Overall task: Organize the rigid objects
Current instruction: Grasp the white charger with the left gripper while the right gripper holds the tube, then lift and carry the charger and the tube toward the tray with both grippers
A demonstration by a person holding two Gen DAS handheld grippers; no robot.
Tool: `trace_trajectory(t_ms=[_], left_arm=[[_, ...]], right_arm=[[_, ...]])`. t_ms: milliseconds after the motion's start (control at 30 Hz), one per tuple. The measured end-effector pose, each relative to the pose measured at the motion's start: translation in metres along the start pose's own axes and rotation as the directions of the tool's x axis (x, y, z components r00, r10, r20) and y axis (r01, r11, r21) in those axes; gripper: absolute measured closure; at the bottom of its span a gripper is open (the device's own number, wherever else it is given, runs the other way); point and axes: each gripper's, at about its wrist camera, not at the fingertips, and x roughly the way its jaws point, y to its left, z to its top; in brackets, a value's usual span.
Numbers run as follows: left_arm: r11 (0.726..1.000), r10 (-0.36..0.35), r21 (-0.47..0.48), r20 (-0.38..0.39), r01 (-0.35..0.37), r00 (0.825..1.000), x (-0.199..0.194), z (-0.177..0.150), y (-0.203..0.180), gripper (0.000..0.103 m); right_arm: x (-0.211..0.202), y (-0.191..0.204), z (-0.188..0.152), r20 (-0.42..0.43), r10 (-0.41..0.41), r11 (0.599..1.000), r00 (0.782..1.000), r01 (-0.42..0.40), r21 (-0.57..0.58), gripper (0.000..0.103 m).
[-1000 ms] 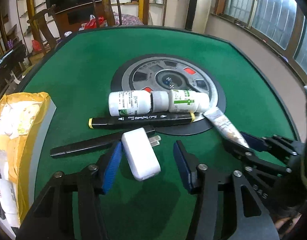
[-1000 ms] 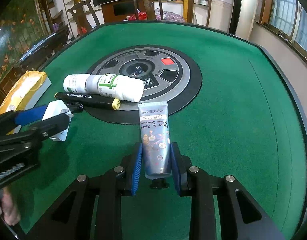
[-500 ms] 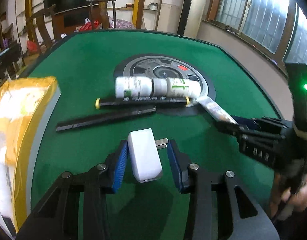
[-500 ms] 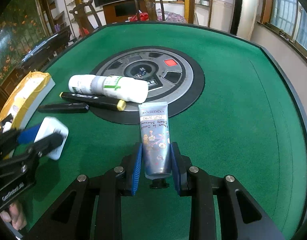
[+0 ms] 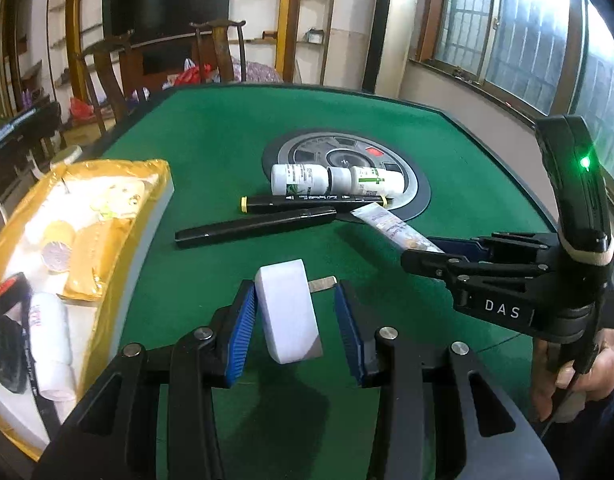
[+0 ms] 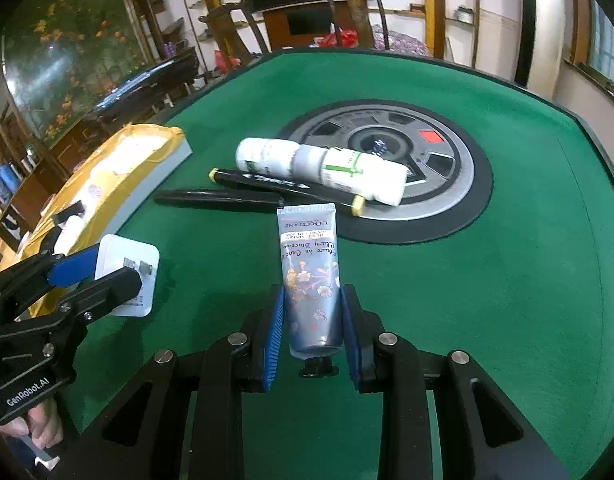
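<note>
White charger [image 5: 287,317], floral blue-grey tube [image 6: 312,276]

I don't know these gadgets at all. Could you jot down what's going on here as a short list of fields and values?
surface: green table with a round centre panel
left gripper: shut on white plug, lifted off the felt
right gripper: shut on hand cream tube
lying by the panel: two white bottles end to end, a yellow-tipped marker, a black pen
left edge: yellow-lined box already holding small items
</note>
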Motion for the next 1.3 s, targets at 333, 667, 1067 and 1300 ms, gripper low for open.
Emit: trace_trajectory(t_ms=[333,667,1067,1300], left_arm=[[0.996,0.064,0.047,0.095,-0.069,0.993,-0.022,-0.006,0.005,0.065],[0.989,0.089,0.104,0.171,-0.108,0.981,-0.037,-0.014,0.007,0.065],[0.978,0.111,0.143,0.246,-0.149,0.963,-0.052,-0.021,0.009,0.065],[0.973,0.144,0.137,0.275,-0.188,0.95,-0.059,-0.024,0.013,0.065]], right_arm=[[-0.011,0.022,-0.005,0.044,0.011,1.0,0.999,-0.01,-0.015,0.079],[-0.037,0.038,-0.03,0.103,-0.001,0.998,0.995,-0.005,0.058,0.079],[-0.047,0.063,-0.034,0.11,-0.001,0.999,0.994,-0.004,0.049,0.079],[-0.046,0.071,-0.035,0.108,0.002,0.999,0.994,-0.008,0.05,0.079]])
